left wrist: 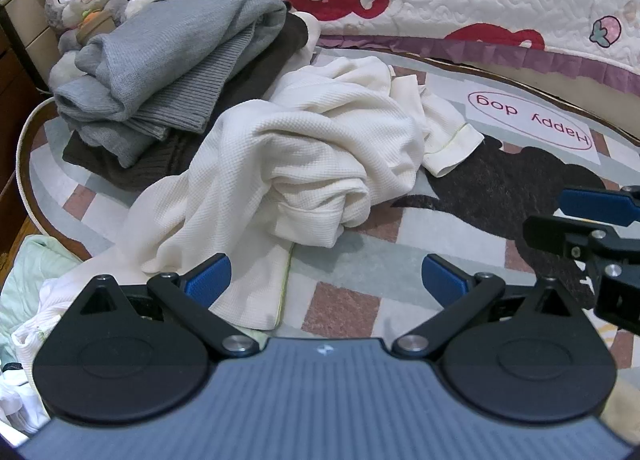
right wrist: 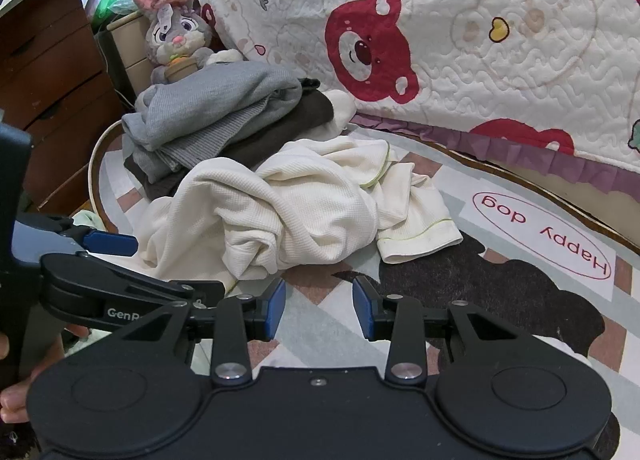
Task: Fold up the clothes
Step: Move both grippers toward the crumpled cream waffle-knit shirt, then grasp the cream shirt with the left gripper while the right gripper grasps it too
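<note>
"Happy dog" (right wrist: 544, 235) is printed on the rug (right wrist: 320, 324); "GenR" is read on the left gripper (left wrist: 326, 278), spread wide; the right gripper (right wrist: 319, 308) is half-parted, empty; the cream waffle-knit garment (left wrist: 296, 164) is crumpled

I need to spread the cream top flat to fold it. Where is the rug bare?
The rug is bare right of the cream top, from the "Happy dog" label toward the bed quilt. Left is crowded: grey sweater stack and plush rabbit.
</note>
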